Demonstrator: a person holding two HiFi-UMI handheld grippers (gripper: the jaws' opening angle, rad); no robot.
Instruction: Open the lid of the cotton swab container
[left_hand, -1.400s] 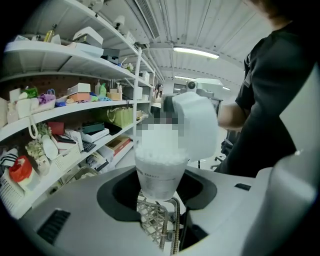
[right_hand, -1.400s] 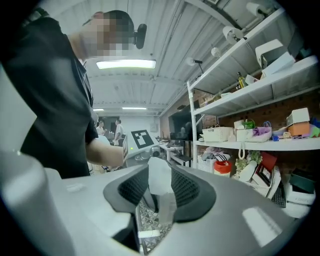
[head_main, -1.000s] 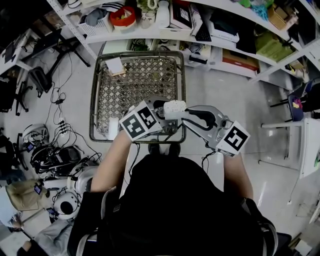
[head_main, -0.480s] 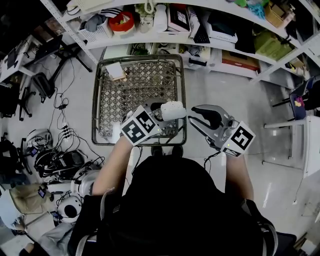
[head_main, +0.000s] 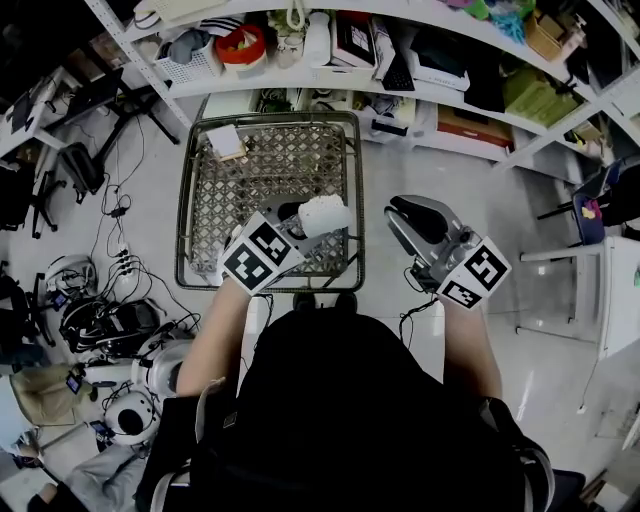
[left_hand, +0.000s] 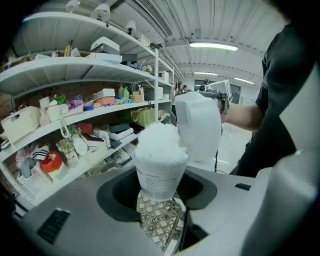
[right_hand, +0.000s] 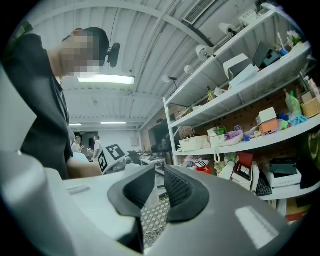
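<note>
The long white metal shelving (head_main: 300, 75) closes off the far side. The grey wire-mesh trolley basket (head_main: 188, 200) lies under both hands, with open floor to its right. The left tongs (head_main: 300, 218) clamp the clear round plastic cotton swab container (left_hand: 157, 172) above the basket. Its white flip lid (left_hand: 200, 127) is swung aside (so the opening looks done). The right tongs (right_hand: 160, 185), well apart from it, have just been closing to a slim gap with nothing between them. Next, I judge, comes a steady hold or setting the container down clear of the basket rim.
</note>
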